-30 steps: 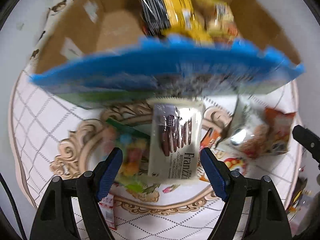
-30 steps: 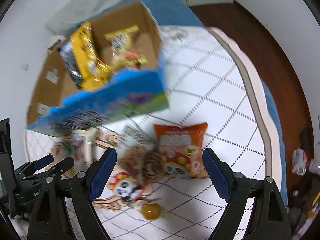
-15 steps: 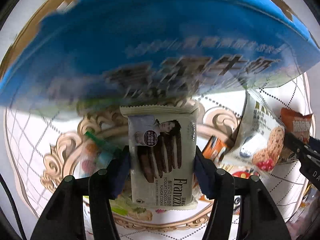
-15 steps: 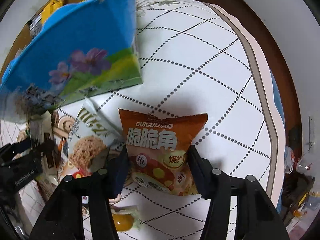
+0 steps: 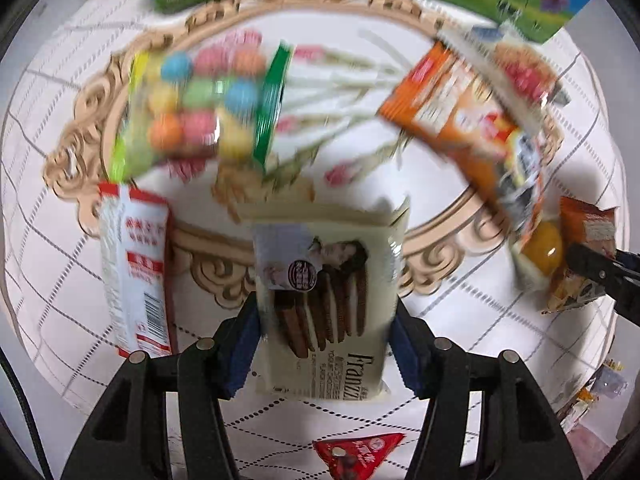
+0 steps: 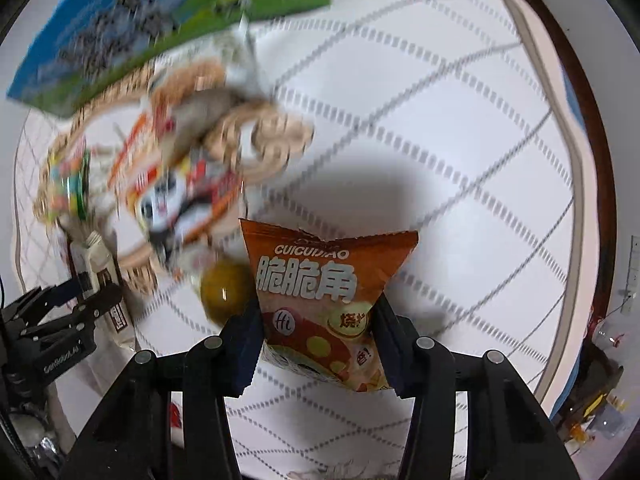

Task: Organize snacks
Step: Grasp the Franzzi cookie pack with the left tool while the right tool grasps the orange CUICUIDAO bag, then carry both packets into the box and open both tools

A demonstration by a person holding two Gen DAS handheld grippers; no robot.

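Both grippers closed on snack packs above a quilted bed cover.
Left gripper (image 5: 326, 344): fingers opening slightly, pads against the cream "Franzzi" yogurt chocolate cookie pack (image 5: 328, 304), lifted over the cover (image 5: 460, 308). Right gripper (image 6: 318, 344): fingers closing, pads pressing the orange "CUICUIJIAO" bag (image 6: 326, 292). A red-and-white packet (image 5: 134, 276) and a candy-ball bag (image 5: 196, 108) lie nearby; their print is too blurred to read.

Quilted white bedcover (image 6: 420, 120), wooden floor (image 6: 560, 40)
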